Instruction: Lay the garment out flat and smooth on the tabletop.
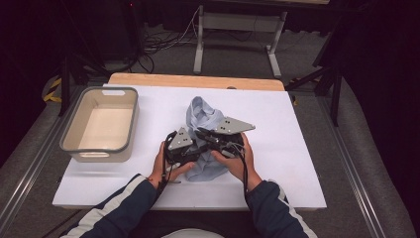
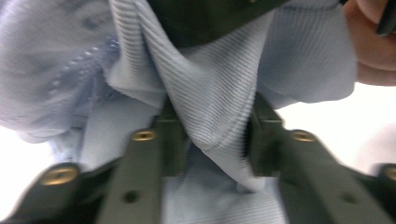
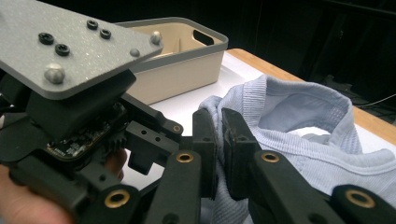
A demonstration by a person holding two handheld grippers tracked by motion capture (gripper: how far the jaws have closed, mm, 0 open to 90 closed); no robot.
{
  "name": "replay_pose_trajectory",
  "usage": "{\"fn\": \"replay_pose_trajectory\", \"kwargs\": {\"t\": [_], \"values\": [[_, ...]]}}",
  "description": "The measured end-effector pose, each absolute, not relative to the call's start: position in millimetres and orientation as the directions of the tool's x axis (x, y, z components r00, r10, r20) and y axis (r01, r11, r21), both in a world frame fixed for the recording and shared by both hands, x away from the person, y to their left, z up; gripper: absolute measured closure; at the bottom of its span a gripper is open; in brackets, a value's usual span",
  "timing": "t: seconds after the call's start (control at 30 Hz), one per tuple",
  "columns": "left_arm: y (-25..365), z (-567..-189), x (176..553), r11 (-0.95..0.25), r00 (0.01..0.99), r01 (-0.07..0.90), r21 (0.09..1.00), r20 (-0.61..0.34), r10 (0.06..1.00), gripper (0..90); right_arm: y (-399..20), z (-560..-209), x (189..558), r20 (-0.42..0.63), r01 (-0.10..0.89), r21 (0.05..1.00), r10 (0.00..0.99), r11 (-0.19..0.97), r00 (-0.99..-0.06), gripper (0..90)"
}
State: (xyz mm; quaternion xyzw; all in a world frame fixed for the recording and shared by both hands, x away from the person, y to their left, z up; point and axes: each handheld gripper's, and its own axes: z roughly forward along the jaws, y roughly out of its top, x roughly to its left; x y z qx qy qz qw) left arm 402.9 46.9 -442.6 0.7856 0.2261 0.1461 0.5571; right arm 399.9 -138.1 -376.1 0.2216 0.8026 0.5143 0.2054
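Landmark: garment [image 1: 204, 119], mid-table [image 1: 297, 148] | bin [image 1: 101, 121]: left of garment, apart | left gripper [image 1: 195, 148]: on garment's near-left edge | right gripper [image 1: 200, 133]: on garment's near side, seemingly touching left gripper | hands: nearer than garment

A ribbed fold of the pale blue garment [image 2: 210, 107] sits pinched between the left claw's [image 2: 210, 140] black jaws, above the white counter [image 2: 327, 121].

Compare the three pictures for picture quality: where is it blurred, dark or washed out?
High view: table brightly lit, surroundings nearly black, all fairly sharp. Left gripper view: very close, the light blue garment soft and the jaws smeared at the bottom, white table blown out. Right gripper view: beige bin and garment sharp, background dark.
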Motion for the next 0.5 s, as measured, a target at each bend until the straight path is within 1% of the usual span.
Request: {"fn": "replay_pose_trajectory", "kwargs": {"t": [0.07,0.13,0.17,0.2,0.23,0.27,0.33,0.37,0.43,0.5], "values": [[49,-441,402,-0.276,0.854,0.181,0.944,-0.012,0.521,82.0,-139,-376,400,-0.098,0.146,0.919,0.570,0.367,-0.816,82.2],[53,-438,402,-0.284,0.860,0.167,0.944,0.002,0.511,83.4,-140,-376,400,-0.098,0.143,0.921,0.570,0.363,-0.816,75.0],[55,-437,402,-0.284,0.858,0.160,0.945,0.008,0.513,83.7,-142,-375,399,-0.094,0.139,0.926,0.569,0.352,-0.817,67.7],[58,-435,401,-0.281,0.858,0.157,0.947,0.011,0.514,83.7,-142,-375,399,-0.094,0.139,0.926,0.569,0.352,-0.817,67.7],[62,-433,401,-0.276,0.856,0.154,0.949,0.012,0.516,83.8,-143,-374,398,-0.093,0.133,0.929,0.564,0.346,-0.821,60.6],[68,-430,400,-0.271,0.853,0.151,0.951,0.013,0.522,83.9,-149,-370,395,-0.095,0.122,0.936,0.570,0.330,-0.816,50.0],[76,-427,399,-0.266,0.846,0.146,0.953,0.019,0.532,84.0,-151,-369,395,-0.093,0.120,0.938,0.571,0.324,-0.816,48.6],[82,-425,398,-0.257,0.842,0.145,0.956,0.018,0.540,84.0,-156,-367,393,-0.090,0.113,0.944,0.570,0.311,-0.817,44.4],[92,-423,397,-0.263,0.837,0.145,0.954,0.024,0.547,84.0,-164,-365,390,-0.096,0.103,0.948,0.579,0.301,-0.809,39.0],[100,-422,394,-0.266,0.828,0.148,0.953,0.028,0.561,84.0,-172,-366,388,-0.093,0.103,0.949,0.577,0.298,-0.811,36.6]]}}
